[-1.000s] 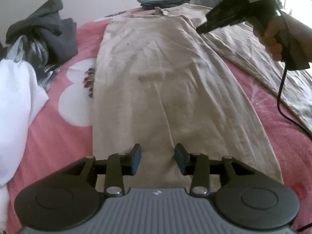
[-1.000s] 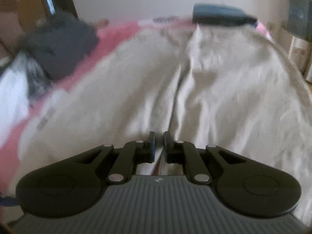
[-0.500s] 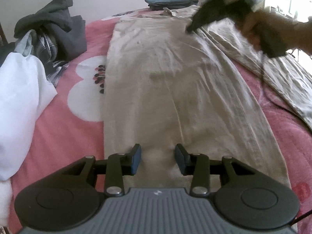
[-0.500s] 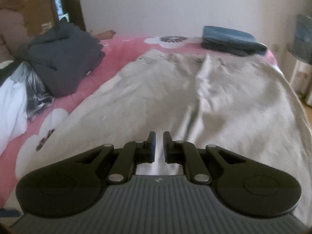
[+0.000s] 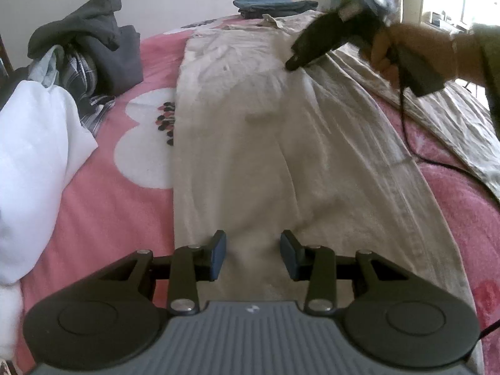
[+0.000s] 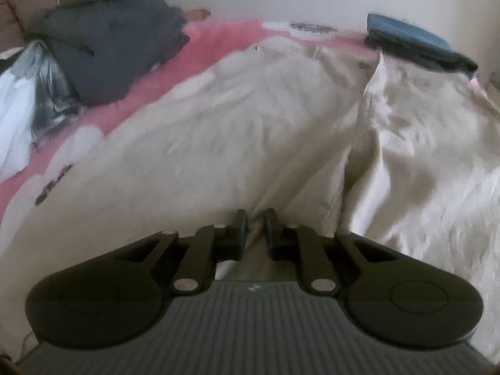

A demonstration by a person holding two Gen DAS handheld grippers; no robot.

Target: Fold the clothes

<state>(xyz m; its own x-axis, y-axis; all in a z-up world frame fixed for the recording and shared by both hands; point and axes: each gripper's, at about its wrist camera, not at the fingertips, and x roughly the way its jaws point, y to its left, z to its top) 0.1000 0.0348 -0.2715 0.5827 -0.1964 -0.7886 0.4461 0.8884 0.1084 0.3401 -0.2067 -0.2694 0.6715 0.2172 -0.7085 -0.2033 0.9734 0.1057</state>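
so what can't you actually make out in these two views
- Beige cotton trousers: hems hidden under the left gripper, left wrist view.
- Right gripper: jaws opening; blur hides whether cloth sits between them, right wrist view.
- Dark grey clothes heap: smeared, garments untellable.

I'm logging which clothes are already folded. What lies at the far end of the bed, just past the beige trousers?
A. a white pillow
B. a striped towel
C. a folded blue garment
C: a folded blue garment lies just beyond the beige trousers' top end.
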